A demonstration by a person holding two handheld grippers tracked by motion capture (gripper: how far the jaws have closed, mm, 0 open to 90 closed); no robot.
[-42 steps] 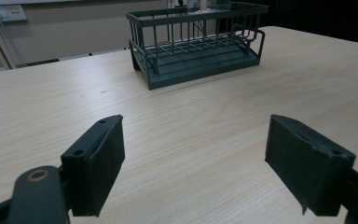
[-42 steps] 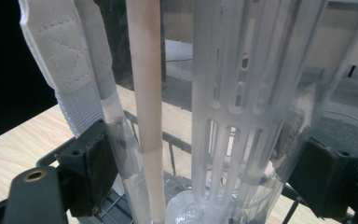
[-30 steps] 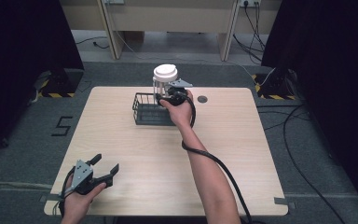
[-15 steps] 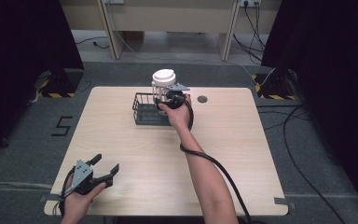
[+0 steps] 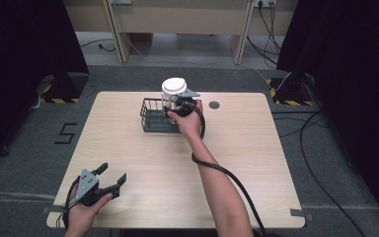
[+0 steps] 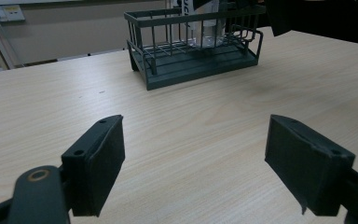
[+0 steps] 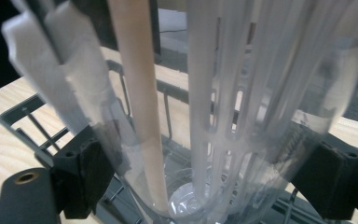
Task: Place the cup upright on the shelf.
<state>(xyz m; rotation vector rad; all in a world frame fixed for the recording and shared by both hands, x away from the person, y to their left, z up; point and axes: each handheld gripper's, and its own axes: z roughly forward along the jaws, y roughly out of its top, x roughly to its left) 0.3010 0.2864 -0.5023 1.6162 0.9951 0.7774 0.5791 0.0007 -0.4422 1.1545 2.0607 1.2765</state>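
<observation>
The right gripper (image 5: 176,103) now sits farther left than a second ago, carrying the clear jar (image 5: 172,97) with the white lid (image 5: 173,86) along with it. The jar, clamped between this gripper's jaws, has shifted from beyond the basket's right end to above the right part of the dark wire basket (image 5: 154,116). In the right gripper view the jar's base (image 7: 193,196) hangs just ahead of the jaws, over the basket's bars (image 7: 37,121). The right hand (image 5: 189,120) has followed, ending up nearer the basket.
</observation>
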